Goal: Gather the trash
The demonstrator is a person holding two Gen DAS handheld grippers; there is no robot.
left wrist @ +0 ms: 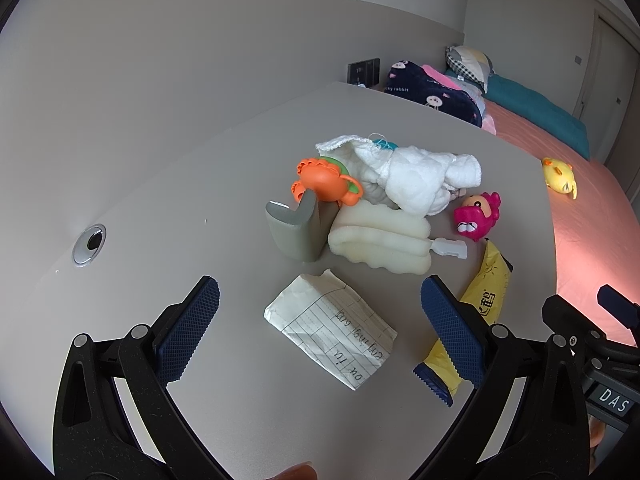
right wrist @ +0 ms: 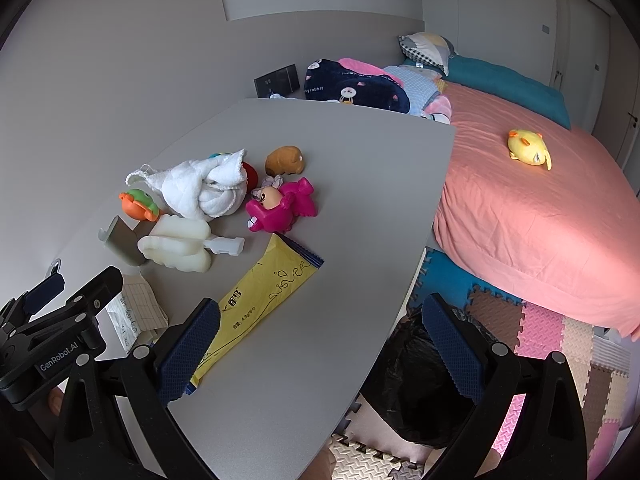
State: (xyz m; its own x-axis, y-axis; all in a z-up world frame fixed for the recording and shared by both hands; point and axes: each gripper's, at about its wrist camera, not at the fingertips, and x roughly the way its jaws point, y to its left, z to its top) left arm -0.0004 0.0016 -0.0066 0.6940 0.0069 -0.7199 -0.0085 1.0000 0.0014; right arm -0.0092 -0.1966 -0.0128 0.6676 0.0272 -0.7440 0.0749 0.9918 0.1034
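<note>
The left gripper [left wrist: 320,328], jaws wide and empty, hovered over the folded lined paper scrap [left wrist: 332,330], just nearer than the pale foam sponge [left wrist: 380,238]. The grasp looked imminent: descend, close. The right gripper [right wrist: 320,344] was spread empty too.

A white cloth [left wrist: 416,176], a pink toy [left wrist: 478,216] and an orange toy [left wrist: 324,180] lay clustered on the grey table [left wrist: 180,184] beside a pink bed [right wrist: 540,216].

Legible markings — four items

"DAS" on right gripper [left wrist: 610,308]; "GenRobot.AI" on left gripper [right wrist: 52,284]; "4.3g" on yellow wrapper [right wrist: 256,300]; "rabbit" on navy blanket [right wrist: 356,86].
</note>
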